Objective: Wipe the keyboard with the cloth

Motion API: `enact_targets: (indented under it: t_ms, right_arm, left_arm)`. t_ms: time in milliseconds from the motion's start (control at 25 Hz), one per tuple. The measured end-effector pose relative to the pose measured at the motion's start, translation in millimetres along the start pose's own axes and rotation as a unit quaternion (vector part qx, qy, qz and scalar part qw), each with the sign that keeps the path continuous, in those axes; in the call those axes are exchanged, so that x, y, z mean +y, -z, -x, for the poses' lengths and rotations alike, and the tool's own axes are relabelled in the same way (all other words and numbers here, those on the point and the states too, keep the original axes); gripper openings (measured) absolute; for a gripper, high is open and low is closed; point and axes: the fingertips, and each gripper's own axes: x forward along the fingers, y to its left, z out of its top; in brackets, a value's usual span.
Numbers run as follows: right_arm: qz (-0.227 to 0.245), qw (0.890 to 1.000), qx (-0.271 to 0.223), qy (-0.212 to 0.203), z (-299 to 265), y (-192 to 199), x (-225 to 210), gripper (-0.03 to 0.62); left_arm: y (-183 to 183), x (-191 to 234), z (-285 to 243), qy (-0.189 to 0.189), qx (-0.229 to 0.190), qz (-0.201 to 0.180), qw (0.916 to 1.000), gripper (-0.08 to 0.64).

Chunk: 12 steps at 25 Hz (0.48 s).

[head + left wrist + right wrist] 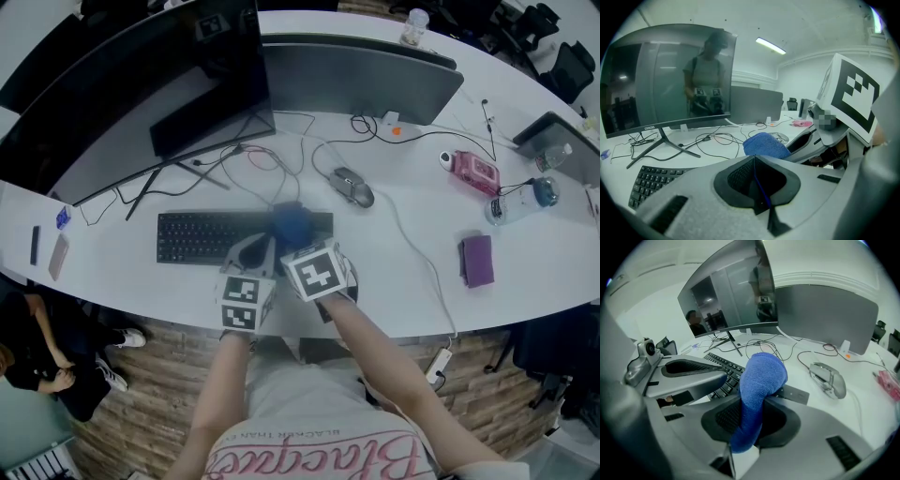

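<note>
White curved desk (412,281) carries a black keyboard (202,237), a large dark monitor (141,84) behind it, a mouse (352,187) to the rear right and loose cables between them.

Head view: the right gripper (298,242) sits over the right end of the keyboard, with the blue cloth (292,223) bunched at its tip. The cloth covers the keys at that end. The left gripper (251,251) lies just beside the right one, on its left, over the keyboard's front edge.

Left gripper view: the jaws of the left gripper are pressed together along their full seam, with nothing held between them. The cloth (765,145) shows just beyond the jaw tips and to the right, at the end of the right gripper. The keyboard (654,180) runs off to the lower left.

Right gripper view: the jaws of the right gripper are clamped on the cloth (759,380). One end of the cloth hangs out below the jaws; the rest rises as a rounded wad past the jaw tips. The keyboard (724,369) lies directly behind and to the left of the wad. Contact between the cloth and the keys cannot be confirmed from this angle. The mouse (828,378) rests well to the right.
</note>
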Motion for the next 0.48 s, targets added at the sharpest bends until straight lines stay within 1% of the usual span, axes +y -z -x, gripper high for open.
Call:
enact_targets:
  t_ms: [320,480]
  right_arm:
    - [-0.001,1.0,0.005,0.011,16,18,-25,0.089]
    - [-0.013,1.0,-0.002,0.017,25,26,-43,0.091]
  left_arm:
    - [-4,-27,-10,0.008,0.002,-0.008,0.9999,0.006]
    - [-8,-42,-15,0.012,-0.003,-0.009,0.9999,0.006]
